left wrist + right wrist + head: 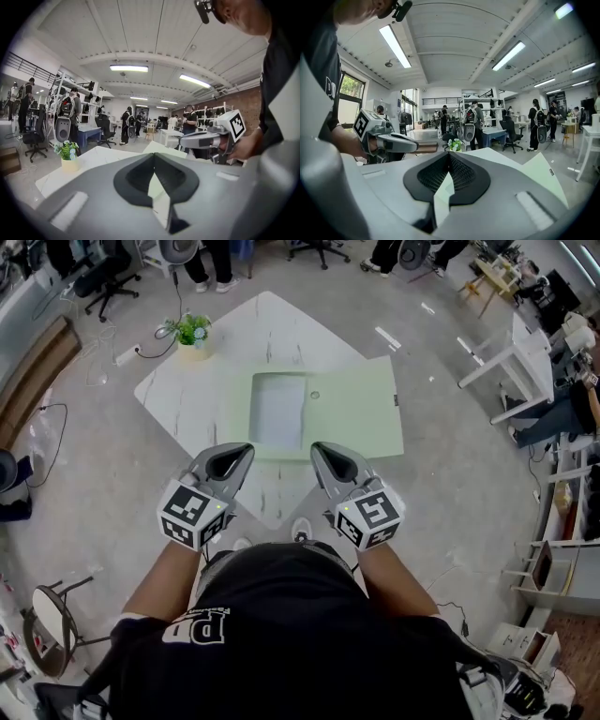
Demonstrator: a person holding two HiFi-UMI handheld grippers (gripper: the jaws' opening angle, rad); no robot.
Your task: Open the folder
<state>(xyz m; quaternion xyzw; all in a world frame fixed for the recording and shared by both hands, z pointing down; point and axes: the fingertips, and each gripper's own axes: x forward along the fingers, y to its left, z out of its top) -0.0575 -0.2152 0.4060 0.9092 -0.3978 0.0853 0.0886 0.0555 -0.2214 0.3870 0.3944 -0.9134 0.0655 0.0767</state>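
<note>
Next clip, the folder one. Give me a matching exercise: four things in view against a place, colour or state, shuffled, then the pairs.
1 folder
2 potted plant
3 left gripper
4 table

A white, marbled
B pale green, lying flat
C far left of the tabletop
D shut, holding nothing

Pairs: 1-B, 2-C, 3-D, 4-A

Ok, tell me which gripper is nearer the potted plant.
Left. The left gripper is at the table's near edge, on the potted plant's side; the right gripper is farther right, by the folder.
</note>
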